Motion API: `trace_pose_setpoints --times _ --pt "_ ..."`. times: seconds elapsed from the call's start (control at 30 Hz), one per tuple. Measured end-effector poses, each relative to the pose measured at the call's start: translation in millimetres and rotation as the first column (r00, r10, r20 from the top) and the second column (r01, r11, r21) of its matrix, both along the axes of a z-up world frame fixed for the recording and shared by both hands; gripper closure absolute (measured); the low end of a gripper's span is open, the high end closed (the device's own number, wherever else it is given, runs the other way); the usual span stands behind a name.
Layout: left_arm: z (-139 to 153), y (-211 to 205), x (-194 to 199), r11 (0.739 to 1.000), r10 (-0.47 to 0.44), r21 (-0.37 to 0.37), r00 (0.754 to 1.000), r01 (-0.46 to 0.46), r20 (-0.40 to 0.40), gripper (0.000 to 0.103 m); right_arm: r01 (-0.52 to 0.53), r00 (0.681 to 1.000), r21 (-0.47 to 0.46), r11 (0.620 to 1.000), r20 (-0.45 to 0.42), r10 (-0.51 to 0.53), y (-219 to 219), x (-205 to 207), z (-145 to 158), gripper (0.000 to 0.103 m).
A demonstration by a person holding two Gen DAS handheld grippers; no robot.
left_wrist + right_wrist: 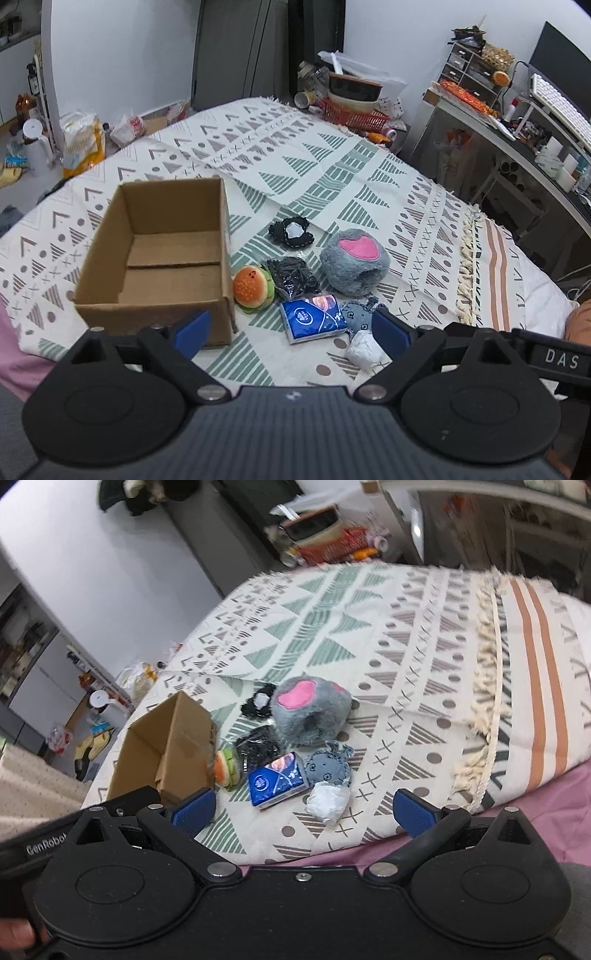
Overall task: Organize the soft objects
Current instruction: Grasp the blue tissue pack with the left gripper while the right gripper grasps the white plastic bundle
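Soft objects – burger plush [253, 290], blue tissue pack [313, 320], grey furry slipper [354, 261] – lie clustered on patterned cloth [332, 166] just right of empty cardboard box [159, 254]; left gripper [291, 332] & right gripper [304, 810] both spread wide, holding nothing.

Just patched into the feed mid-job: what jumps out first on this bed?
An empty cardboard box sits open on the patterned blanket. Right beside it lies a cluster of soft things: a burger plush against the box wall, a blue tissue pack, and a grey fluffy slipper with a pink heart. Both tongs hover open, holding nothing.
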State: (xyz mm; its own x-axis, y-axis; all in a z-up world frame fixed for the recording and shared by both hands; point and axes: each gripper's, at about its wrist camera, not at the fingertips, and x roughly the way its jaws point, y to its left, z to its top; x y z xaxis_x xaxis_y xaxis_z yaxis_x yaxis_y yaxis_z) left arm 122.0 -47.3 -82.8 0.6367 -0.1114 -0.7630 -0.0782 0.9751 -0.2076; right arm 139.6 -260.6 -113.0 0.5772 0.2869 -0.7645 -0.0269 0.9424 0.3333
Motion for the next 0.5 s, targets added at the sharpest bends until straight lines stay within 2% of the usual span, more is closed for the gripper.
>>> trace_pose_setpoints --times 0.07,0.2,0.37,0.5 --pt "-8 -1 7 1.000 0.015 -0.012 1.000 -0.015 -0.018 0.015 0.005 1.000 0.005 1.000 -0.015 -0.005 1 6 -5 0.000" --pt "-28 0 24 0.998 0.051 -0.037 0.995 -0.054 -0.083 0.027 0.047 0.997 0.050 0.998 -0.059 -0.044 1 23 -19 0.000" --pt "-45 2 38 0.995 0.080 -0.057 0.989 -0.087 -0.123 0.032 0.074 0.992 0.081 0.994 -0.107 -0.065 0 38 -41 0.000" --pt "-61 0 49 0.993 0.089 -0.059 0.984 -0.099 -0.156 0.040 0.126 0.981 0.147 0.981 -0.163 -0.101 -6 47 -63 0.003"
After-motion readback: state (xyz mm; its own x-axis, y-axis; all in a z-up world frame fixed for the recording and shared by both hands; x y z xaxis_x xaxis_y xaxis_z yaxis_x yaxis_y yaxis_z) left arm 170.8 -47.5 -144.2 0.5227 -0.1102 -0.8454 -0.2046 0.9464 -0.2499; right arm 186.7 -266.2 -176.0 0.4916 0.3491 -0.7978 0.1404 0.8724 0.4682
